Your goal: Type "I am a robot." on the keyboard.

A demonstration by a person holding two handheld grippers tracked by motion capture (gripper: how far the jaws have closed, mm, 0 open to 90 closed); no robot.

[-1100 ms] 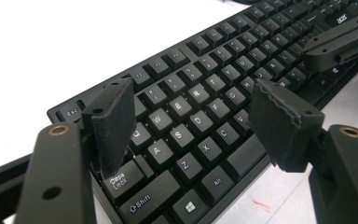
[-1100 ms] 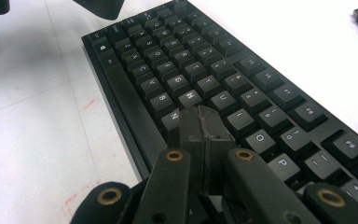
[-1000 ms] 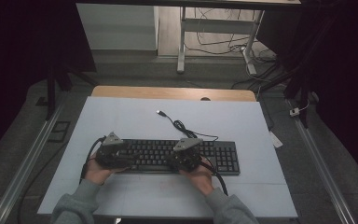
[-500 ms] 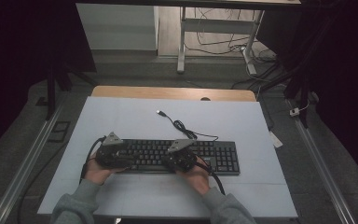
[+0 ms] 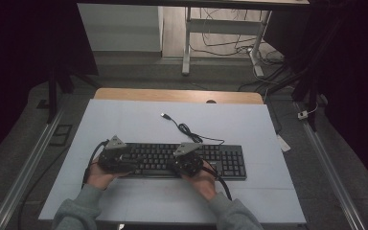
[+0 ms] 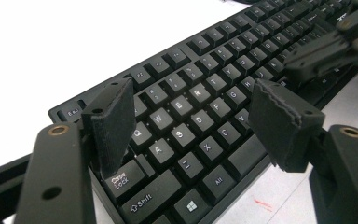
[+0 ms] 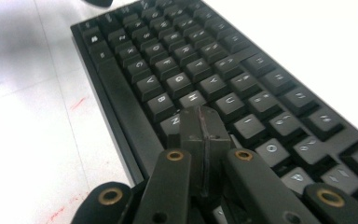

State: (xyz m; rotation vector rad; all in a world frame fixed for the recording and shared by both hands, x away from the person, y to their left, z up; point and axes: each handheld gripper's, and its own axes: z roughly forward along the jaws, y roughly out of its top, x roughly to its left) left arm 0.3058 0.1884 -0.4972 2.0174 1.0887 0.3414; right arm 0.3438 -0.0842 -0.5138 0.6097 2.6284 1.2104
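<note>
A black keyboard (image 5: pixel 182 159) lies across the white table top (image 5: pixel 139 122), with its cable (image 5: pixel 187 130) curling off behind it. My left gripper (image 6: pixel 193 119) is open and hovers over the keyboard's (image 6: pixel 200 98) left end, its pads standing apart above the Q, A and C keys. My right gripper (image 7: pixel 204 128) is shut, its tips pressed together with nothing between them, low over the keys near J and M on the keyboard (image 7: pixel 205 65). In the high view the left gripper (image 5: pixel 116 158) and the right gripper (image 5: pixel 188 162) both rest at the keyboard's front half.
A USB plug (image 5: pixel 164 115) ends the cable behind the keyboard. A wooden strip (image 5: pixel 172 96) borders the table's far edge. Metal rails (image 5: pixel 26 167) run along both sides. Red marks (image 7: pixel 79 103) dot the table surface in front of the keyboard.
The right gripper has shifted a little to the left along the keyboard since a second ago. The left gripper has kept its place.
</note>
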